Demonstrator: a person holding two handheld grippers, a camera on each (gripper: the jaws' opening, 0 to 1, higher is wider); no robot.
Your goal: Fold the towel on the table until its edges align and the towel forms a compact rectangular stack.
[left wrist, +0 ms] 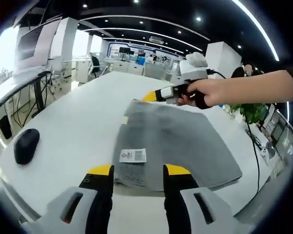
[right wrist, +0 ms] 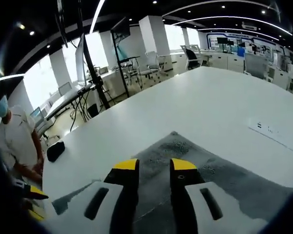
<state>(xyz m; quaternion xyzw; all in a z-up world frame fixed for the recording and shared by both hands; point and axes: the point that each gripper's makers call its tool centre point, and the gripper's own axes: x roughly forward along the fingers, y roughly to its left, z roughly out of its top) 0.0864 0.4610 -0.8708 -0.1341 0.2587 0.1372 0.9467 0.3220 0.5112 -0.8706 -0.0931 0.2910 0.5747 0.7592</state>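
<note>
Grey towel (left wrist: 178, 146) lies flat on the white surface (left wrist: 78, 122). Left tongs (left wrist: 136, 171) parted at near edge, right tongs (right wrist: 154, 168) parted over far corner — pre-grasp; next, pinch both and fold.

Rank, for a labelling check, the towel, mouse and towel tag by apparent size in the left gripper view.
1. towel, largest by far.
2. mouse.
3. tag, smallest, though it looks close to the mouse, and the fisheye lens makes that pair unsure.
</note>
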